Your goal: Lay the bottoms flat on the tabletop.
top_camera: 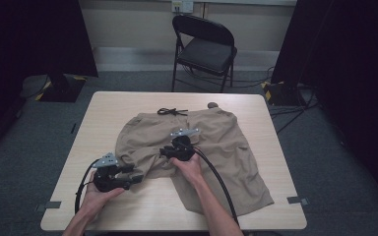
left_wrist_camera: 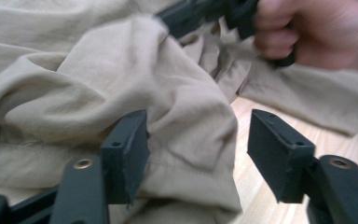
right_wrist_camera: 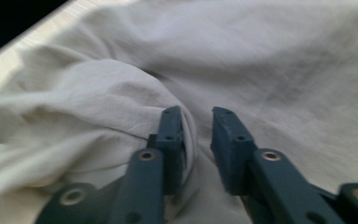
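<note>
Khaki shorts [top_camera: 226, 142] lie spread and rumpled on the light wooden table [top_camera: 128, 103], with a black drawstring [top_camera: 172, 111] at the waist on the far side. At the near left leg my left gripper [top_camera: 137, 176] is open; in the left gripper view [left_wrist_camera: 193, 140] a bunched fold of the shorts [left_wrist_camera: 121, 70] sits between the wide jaws and touches just one pad. My right gripper [top_camera: 170, 150] rests on the middle of the shorts. In the right gripper view [right_wrist_camera: 196, 123] its jaws stand slightly apart, a fold of cloth [right_wrist_camera: 98, 107] against the left jaw.
A black folding chair [top_camera: 204, 49] stands beyond the table's far edge. Dark stands and cables flank the table on the carpet. A small dark object [top_camera: 212, 104] lies by the waistband. Bare wood [top_camera: 142, 206] shows near the front edge.
</note>
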`<control>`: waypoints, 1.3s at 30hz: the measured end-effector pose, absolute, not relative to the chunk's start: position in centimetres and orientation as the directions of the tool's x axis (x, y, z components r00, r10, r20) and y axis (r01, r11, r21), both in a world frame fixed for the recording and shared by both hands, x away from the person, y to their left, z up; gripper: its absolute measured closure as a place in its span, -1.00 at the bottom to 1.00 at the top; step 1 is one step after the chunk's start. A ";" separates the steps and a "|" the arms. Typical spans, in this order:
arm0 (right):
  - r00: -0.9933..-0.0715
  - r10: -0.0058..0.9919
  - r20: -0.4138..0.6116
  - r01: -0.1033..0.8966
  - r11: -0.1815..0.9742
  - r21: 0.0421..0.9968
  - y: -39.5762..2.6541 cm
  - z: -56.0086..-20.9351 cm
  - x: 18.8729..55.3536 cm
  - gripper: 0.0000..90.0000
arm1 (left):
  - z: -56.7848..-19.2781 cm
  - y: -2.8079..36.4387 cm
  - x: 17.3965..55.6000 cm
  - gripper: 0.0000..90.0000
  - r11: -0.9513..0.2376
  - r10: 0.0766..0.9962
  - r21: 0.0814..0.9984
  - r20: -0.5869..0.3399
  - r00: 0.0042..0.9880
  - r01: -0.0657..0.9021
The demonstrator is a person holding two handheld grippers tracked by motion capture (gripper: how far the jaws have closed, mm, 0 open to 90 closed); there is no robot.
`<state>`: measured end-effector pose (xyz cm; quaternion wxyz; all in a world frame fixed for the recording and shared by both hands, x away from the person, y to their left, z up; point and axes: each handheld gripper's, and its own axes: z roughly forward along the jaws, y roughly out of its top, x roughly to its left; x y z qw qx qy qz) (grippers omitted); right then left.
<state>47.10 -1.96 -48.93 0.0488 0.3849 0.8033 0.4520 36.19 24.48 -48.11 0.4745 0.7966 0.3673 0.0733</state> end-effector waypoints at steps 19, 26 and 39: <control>-0.776 0.583 0.239 0.497 0.333 0.802 -1.0 -48.0 42.4 -0.20 | -45.9 27.2 39.6 0.99 -0.084 0.703 0.838 -0.333 0.628 0.539; -0.767 0.618 0.171 0.497 0.403 0.768 1.0 -49.0 43.6 -0.14 | -46.2 28.8 41.5 0.99 -0.046 0.748 0.819 -0.351 0.564 0.571; -0.702 0.679 0.217 0.517 0.275 0.810 -4.1 -47.4 45.4 0.99 | -46.8 30.0 42.6 0.99 -0.020 0.761 0.800 -0.376 0.528 0.599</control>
